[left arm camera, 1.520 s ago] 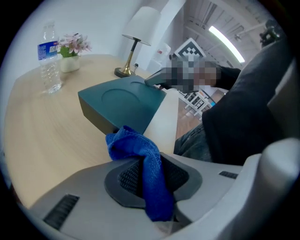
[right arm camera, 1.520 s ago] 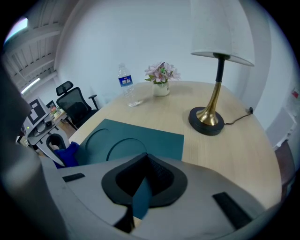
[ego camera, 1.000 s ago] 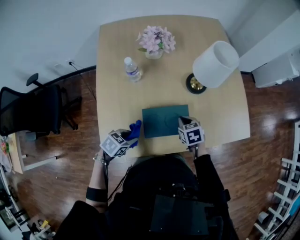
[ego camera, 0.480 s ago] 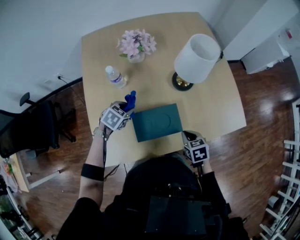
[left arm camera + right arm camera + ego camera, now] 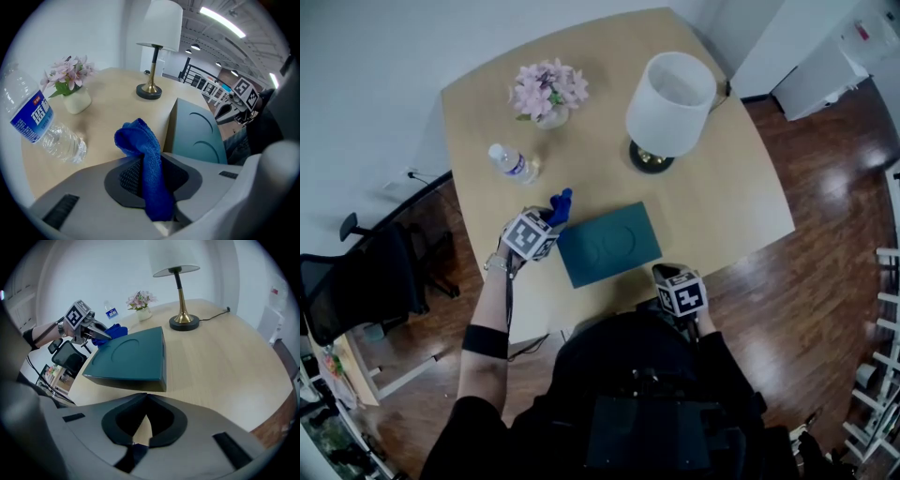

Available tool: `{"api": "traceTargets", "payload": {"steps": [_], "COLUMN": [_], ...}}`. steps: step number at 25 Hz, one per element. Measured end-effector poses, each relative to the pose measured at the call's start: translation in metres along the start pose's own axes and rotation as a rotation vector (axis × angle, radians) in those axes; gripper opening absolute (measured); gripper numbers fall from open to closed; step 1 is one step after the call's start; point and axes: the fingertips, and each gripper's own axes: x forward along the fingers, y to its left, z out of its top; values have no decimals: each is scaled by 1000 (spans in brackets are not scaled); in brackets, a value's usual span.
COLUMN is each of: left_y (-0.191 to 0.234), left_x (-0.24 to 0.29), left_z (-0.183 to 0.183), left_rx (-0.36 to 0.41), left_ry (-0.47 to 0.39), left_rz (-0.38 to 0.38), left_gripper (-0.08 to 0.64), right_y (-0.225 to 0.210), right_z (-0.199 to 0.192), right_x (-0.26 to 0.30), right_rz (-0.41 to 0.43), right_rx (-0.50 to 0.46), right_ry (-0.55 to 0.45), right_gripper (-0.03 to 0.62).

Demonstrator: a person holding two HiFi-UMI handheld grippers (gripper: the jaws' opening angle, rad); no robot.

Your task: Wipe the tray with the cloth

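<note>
The teal tray lies flat on the table, between the two tools. The left hand-held gripper is held just beside the tray's left short edge, near its far corner, and in the left gripper view that edge of the tray is seen close ahead and to the right of the jaws. The blue cloth is clamped between the jaws of the left hand-held gripper, which are closed narrowly on it. A bunched end of the cloth stands out beyond the jaw tips, above the bare table and not on the tray. The right hand-held gripper is held at the near edge of the table, just off the tray's near right corner. In the right gripper view the tray lies ahead, apart from the jaws. The jaw tips of the right hand-held gripper are seen pressed together, with nothing held between them.
</note>
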Motion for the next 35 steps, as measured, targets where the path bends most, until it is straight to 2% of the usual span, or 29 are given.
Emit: {"api": "traceTargets", "payload": {"steps": [4, 8, 12, 15, 18, 21, 23, 26, 29, 32, 35], "left_y": [-9, -17, -42, -68, -96, -115, -121, -124, -123, -92, -53], "left_x": [2, -3, -7, -2, 8, 14, 16, 18, 13, -5, -16], "left_z": [-6, -17, -39, -65, -82, -83, -82, -84, -83, -82, -71], "left_rx": [1, -28, -59, -115, -200, -287, -327, -346, -377, -436, -406], "left_ry": [23, 24, 34, 40, 18, -18, -37, -45, -80, -139, -156], "left_rz": [-30, -22, -45, -61, -58, -31, -11, 3, -20, 40, 88], "left_gripper": [95, 95, 95, 95, 95, 95, 95, 95, 95, 95, 95], "right_y": [-4, -14, -21, -15, 7, 15, 15, 16, 16, 20, 37], "right_z": [12, 24, 54, 87, 118, 130, 130, 132, 134, 139, 139], "right_x": [2, 4, 15, 28, 33, 39, 40, 42, 41, 31, 21], "right_rz": [-14, -37, -46, -38, 4, -14, -21, -4, -3, -32, -30], "right_rx": [15, 11, -19, -57, -102, -178, -193, -195, -205, -246, -326], "right_ry": [-14, -21, -43, -73, -87, -57, -43, -47, -44, -70, -89], "right_gripper": [6, 6, 6, 6, 6, 6, 6, 6, 6, 6, 6]}}
